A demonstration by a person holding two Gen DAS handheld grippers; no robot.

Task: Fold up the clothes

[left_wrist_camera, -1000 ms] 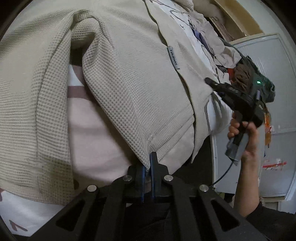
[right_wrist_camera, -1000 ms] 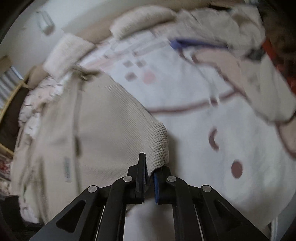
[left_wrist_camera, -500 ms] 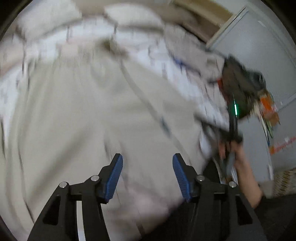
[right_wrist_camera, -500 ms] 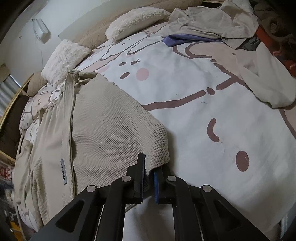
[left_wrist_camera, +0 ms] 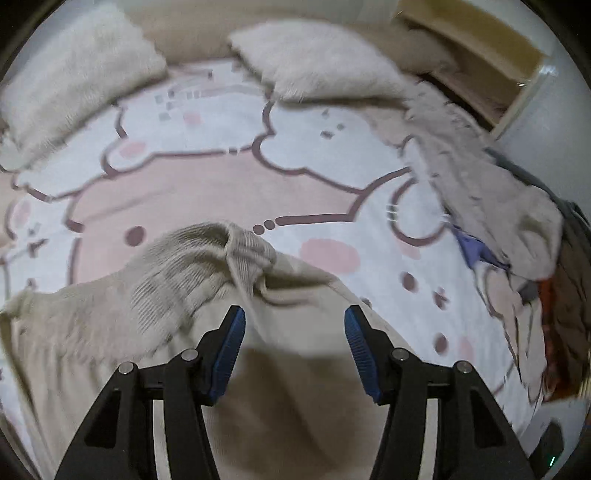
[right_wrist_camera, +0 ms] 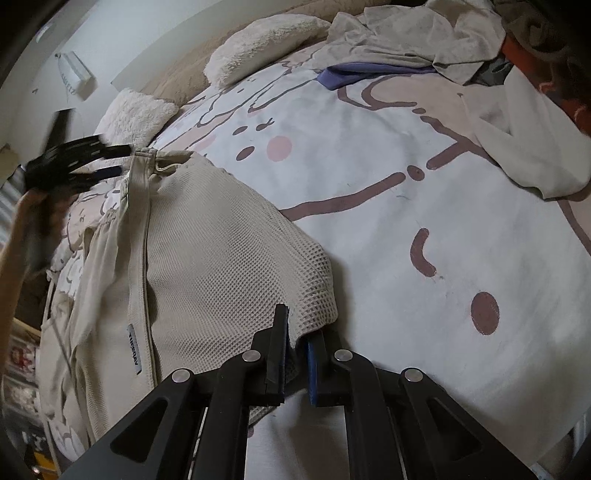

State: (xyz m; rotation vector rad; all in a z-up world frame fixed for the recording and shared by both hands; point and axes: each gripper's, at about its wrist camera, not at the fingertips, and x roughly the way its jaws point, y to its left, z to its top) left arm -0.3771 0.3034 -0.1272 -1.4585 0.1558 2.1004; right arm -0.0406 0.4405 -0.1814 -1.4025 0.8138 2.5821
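Observation:
A beige waffle-knit garment lies spread on the bed, with a zipper seam and a small grey label. In the left wrist view its bunched ribbed end lies just ahead of my left gripper, which is open and empty above the fabric. My right gripper has its jaws a little apart with the garment's near corner between them. The left gripper also shows in the right wrist view, blurred, at the garment's far end.
The bed has a white and pink cartoon-print cover. Two fluffy white pillows lie at the head. A pile of other clothes sits at the far right, with a purple item. A wooden shelf stands behind.
My left gripper has let go of the garment, opened wide and moved to its far bunched end. My right gripper's jaws have eased slightly apart around the corner.

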